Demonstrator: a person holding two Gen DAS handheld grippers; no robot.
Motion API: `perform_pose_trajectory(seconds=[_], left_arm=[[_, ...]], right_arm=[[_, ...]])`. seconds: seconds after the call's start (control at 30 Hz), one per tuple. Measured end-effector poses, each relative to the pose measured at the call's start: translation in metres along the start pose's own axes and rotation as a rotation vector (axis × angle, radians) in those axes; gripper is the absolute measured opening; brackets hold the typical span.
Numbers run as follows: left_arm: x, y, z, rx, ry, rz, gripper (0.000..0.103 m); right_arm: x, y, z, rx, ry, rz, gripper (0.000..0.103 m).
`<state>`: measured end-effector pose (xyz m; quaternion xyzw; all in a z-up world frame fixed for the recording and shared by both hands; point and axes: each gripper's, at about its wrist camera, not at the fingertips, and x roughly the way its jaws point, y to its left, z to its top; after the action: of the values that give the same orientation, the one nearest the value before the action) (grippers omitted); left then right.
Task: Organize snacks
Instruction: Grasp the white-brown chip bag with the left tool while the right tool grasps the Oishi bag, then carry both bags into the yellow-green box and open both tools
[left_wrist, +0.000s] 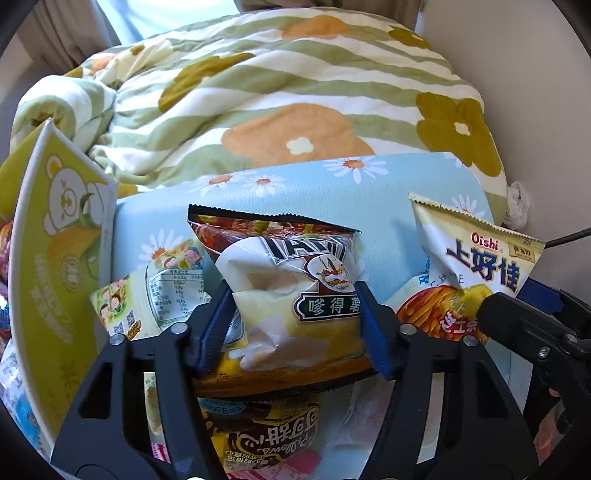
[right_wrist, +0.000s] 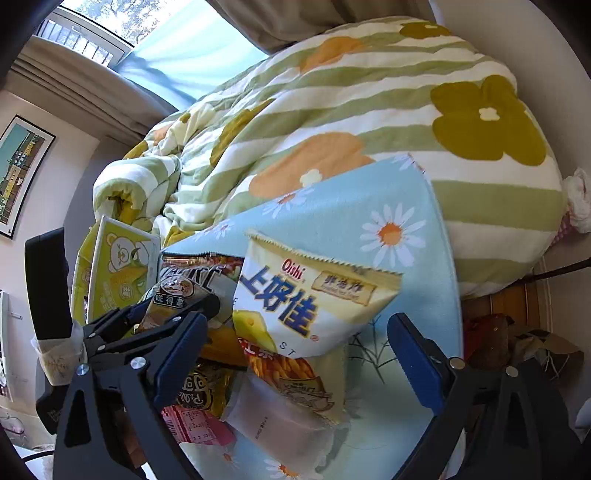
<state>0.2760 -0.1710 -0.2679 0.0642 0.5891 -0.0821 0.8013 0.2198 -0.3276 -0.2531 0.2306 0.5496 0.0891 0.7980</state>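
Beside the bed, snacks lay mostly unsorted on the daisy-printed blue bench; left tongs gripped a brown-yellow chip bag, right tongs stood open around a white Oishi bag.

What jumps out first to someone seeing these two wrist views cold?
Probably the left gripper, its blue pads clamped on a yellow-and-brown chip bag in the middle of a snack pile on a light-blue daisy-print surface. Next, the white Oishi bag standing up between the right gripper's wide-open jaws, not touched by either pad. Behind everything, a green-striped flowered duvet fills the background.
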Motion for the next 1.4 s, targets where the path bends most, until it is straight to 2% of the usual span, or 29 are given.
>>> perform_pose_trajectory(seconds=[0.13,0.5,0.7,0.87,1.2,1.4], left_arm=[[-0.002,0.002,-0.003,0.008,-0.005,0.0,0.054],[-0.006,0.004,-0.011,0.02,-0.027,0.014,0.051],[-0.013,0.003,-0.014,0.017,-0.046,0.013,0.05],[-0.026,0.002,-0.015,0.019,-0.068,0.009,0.05],[-0.093,-0.002,-0.016,0.017,-0.17,-0.007,0.05],[-0.156,0.014,-0.021,-0.013,-0.272,-0.024,0.05]], right_arm=[[0.011,0.004,-0.001,-0.007,0.019,0.003,0.096],[0.036,0.003,-0.001,-0.004,0.065,0.013,0.068],[0.028,0.001,-0.003,-0.008,0.042,0.021,0.057],[0.014,0.0,-0.003,-0.022,0.016,0.001,0.054],[-0.043,0.023,-0.005,-0.077,-0.072,-0.015,0.051],[-0.085,0.057,-0.004,-0.148,-0.145,-0.006,0.051]])
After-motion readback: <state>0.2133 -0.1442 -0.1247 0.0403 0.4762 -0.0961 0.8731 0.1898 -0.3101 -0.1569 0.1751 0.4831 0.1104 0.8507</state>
